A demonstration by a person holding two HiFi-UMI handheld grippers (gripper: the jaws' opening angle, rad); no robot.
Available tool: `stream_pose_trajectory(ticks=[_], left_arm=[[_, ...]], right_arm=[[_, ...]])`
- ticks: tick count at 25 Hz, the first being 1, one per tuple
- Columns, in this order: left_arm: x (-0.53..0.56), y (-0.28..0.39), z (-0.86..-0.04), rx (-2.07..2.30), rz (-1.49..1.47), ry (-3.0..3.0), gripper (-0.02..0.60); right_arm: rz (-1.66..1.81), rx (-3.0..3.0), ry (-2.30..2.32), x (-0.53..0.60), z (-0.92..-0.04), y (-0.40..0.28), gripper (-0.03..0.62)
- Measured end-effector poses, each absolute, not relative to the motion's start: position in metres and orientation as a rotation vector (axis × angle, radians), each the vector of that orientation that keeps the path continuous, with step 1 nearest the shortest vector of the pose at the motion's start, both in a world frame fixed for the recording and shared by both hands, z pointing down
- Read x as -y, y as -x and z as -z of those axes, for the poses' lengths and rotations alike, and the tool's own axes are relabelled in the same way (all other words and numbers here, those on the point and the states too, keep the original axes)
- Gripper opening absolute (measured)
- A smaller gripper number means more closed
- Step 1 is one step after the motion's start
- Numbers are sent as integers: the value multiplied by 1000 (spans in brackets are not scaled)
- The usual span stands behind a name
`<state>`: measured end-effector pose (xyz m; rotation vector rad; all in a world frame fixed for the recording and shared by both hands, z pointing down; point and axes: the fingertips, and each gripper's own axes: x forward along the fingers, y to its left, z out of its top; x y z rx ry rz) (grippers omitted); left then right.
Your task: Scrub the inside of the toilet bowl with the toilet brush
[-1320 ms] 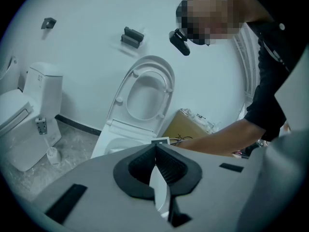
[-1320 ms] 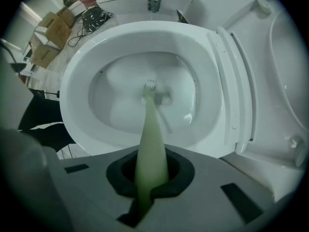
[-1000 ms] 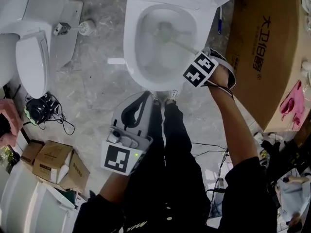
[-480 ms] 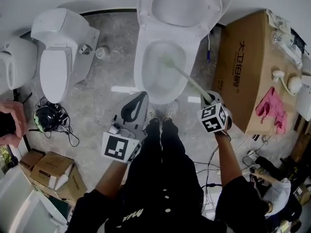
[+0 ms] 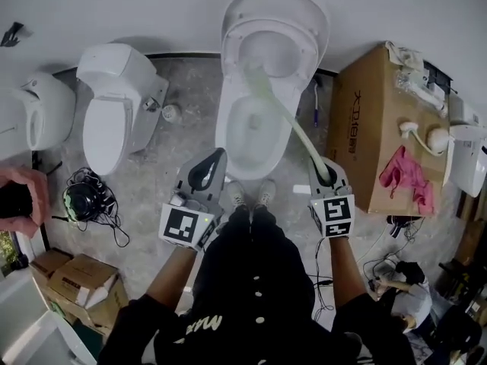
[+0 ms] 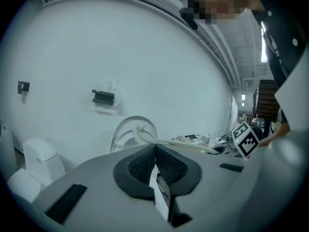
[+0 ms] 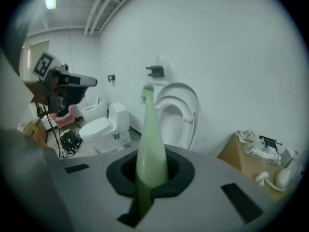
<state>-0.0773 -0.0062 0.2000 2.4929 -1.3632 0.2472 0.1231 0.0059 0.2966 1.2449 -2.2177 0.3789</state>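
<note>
1. Head view: my right gripper (image 5: pixel 323 175) pinches the handle end of the pale green toilet brush (image 5: pixel 293 124).
2. I see the brush slant up across the toilet bowl (image 5: pixel 228 139), with its bristle head lifted out, level with the upright seat (image 5: pixel 308 21).
3. My left gripper (image 5: pixel 207 175) hangs near the bowl's front rim, its jaws pressed together.
</note>
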Motion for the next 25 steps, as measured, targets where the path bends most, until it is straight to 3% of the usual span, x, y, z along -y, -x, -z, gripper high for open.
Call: stream_pose_trajectory(ticks=[13, 25], left_arm=[[0, 102, -59, 1475, -56, -2661, 25], [-39, 92, -31, 1467, 13, -2693, 25]], right_arm=[[-213, 2599, -1510, -4, -104, -99, 12], [-62, 2704, -1576, -22, -41, -94, 12]])
